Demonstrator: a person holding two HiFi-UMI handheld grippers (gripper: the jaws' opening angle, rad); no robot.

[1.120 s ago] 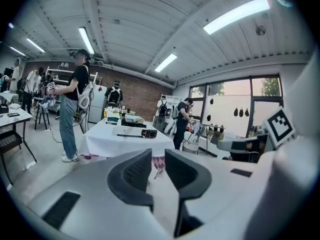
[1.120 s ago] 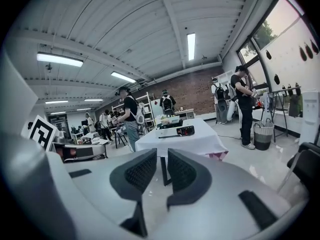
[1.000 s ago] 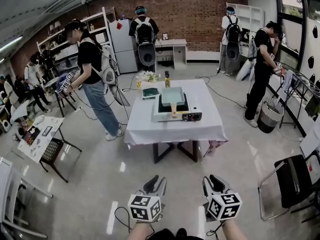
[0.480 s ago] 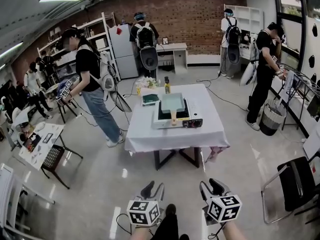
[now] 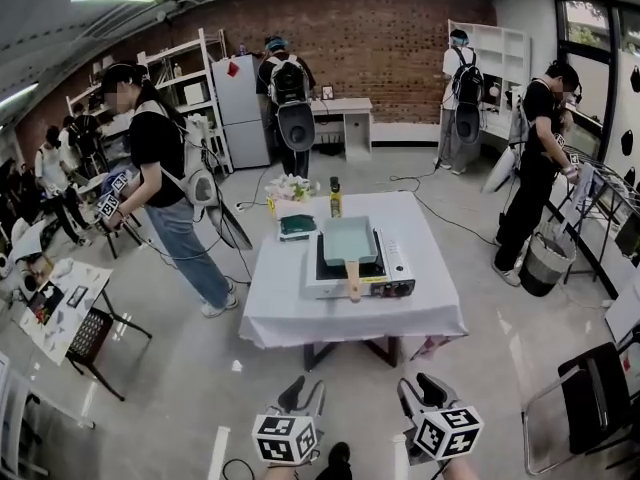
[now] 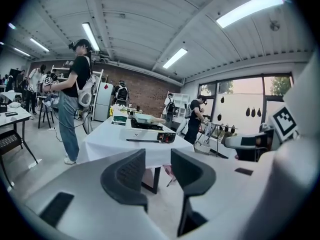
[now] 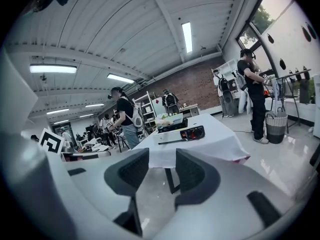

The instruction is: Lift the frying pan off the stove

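A pale teal rectangular frying pan (image 5: 349, 238) with a wooden handle (image 5: 352, 280) sits on a white portable stove (image 5: 385, 273) on a white-clothed table (image 5: 290, 308), a few steps ahead of me. Low in the head view, both grippers hang well short of the table. The jaws of my left gripper (image 5: 306, 390) (image 6: 158, 156) are opening with nothing between them. My right gripper (image 5: 420, 388) (image 7: 162, 156) is open and holds nothing. Both gripper views show the pan (image 6: 142, 118) (image 7: 172, 119) and stove (image 6: 147, 131) (image 7: 180, 133) far off.
On the table behind the stove are a green bottle (image 5: 335, 196), a dark green box (image 5: 298, 225) and flowers (image 5: 293, 183). A person (image 5: 160, 168) stands left of the table, another (image 5: 540, 158) to its right by a basket (image 5: 545, 260). A black chair (image 5: 592, 378) is at my right.
The table, stove and pan sit closer and lower in the head view. The person at the left has shifted left. Both grippers stay low in front of me.
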